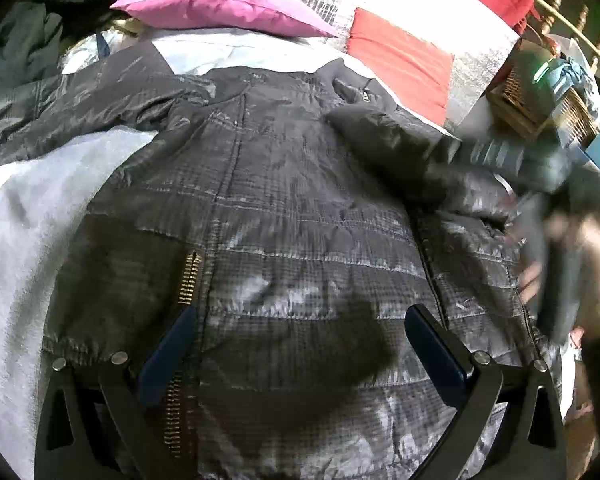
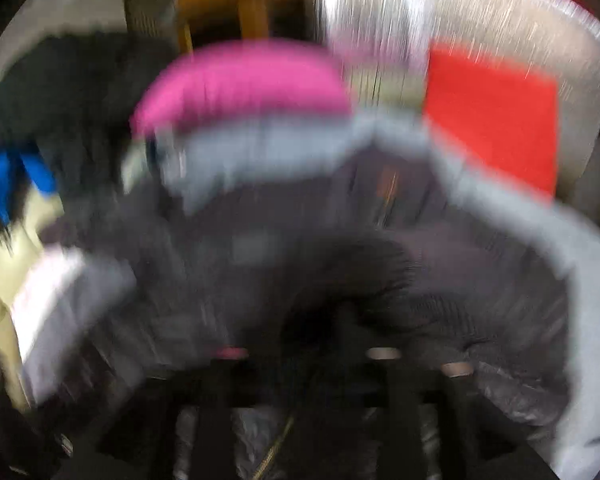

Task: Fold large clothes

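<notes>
Fingers (image 1: 188, 328) above jacket (image 1: 300, 208) on bed (image 1: 28, 216)

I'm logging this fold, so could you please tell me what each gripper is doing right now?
Left gripper: open above the dark quilted jacket, holding nothing.
Right gripper: too blurred to tell.

Shiny grey quilted jacket (image 1: 292, 208), pink pillow (image 1: 220, 4)

the right wrist view was motion-blurred throughout; the right gripper (image 2: 304, 364) jaw state was unreadable. the quilted jacket (image 1: 300, 220) hem was cropped by the left wrist view's bottom edge.
</notes>
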`<state>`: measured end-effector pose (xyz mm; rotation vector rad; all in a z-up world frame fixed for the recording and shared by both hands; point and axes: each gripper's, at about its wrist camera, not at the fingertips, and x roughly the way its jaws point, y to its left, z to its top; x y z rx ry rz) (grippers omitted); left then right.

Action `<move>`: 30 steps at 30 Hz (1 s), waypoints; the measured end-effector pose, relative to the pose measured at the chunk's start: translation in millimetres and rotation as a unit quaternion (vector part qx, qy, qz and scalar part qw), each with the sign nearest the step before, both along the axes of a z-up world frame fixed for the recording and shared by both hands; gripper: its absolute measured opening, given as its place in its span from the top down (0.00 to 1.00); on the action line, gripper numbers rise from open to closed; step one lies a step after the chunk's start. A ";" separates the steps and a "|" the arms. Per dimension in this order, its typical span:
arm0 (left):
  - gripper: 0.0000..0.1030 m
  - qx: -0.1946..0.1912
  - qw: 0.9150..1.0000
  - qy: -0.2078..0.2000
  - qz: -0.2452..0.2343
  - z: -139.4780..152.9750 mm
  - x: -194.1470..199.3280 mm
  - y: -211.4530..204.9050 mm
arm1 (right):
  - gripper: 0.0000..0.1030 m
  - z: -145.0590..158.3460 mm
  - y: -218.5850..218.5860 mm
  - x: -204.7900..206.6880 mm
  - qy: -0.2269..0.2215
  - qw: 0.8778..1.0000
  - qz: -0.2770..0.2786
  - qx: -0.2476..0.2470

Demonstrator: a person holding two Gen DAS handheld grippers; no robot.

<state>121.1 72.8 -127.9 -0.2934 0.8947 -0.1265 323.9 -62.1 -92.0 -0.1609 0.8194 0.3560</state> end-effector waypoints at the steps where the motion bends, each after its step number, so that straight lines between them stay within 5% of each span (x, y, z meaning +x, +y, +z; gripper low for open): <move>1: 0.00 0.008 1.000 -0.005 0.001 1.8 -0.6 -0.8 | 0.15 -18.9 -2.3 2.9 0.023 1.000 -0.004 0.009; 5: 0.00 0.022 0.999 -0.031 -0.002 12.4 -1.1 -2.9 | 0.15 -24.3 -35.3 -0.1 0.033 0.993 -0.020 0.114; 12: 0.00 0.048 0.998 -0.037 -0.024 39.4 12.3 -20.0 | 0.12 -16.8 -128.3 -26.0 0.025 0.957 -0.096 0.274; 13: 0.00 0.055 0.997 -0.043 -0.027 44.2 14.5 -23.6 | 0.12 -18.3 -138.4 -25.2 0.033 0.950 -0.105 0.293; 17: 0.00 0.065 0.996 -0.059 -0.033 52.6 14.8 -32.6 | 0.12 -32.8 -167.4 -8.7 0.076 0.891 -0.127 0.430; 20: 0.00 0.070 0.995 -0.054 -0.036 43.7 10.2 -31.8 | 0.12 -26.7 -158.1 14.7 0.083 0.873 -0.124 0.464; 26: 0.00 0.055 0.998 -0.037 -0.002 31.4 3.6 -4.9 | 0.11 -17.1 -101.7 69.0 0.121 0.881 -0.118 0.441; 30: 0.00 0.037 0.998 -0.031 0.032 28.3 2.5 16.2 | 0.11 8.5 -26.3 84.2 0.113 0.927 -0.042 0.355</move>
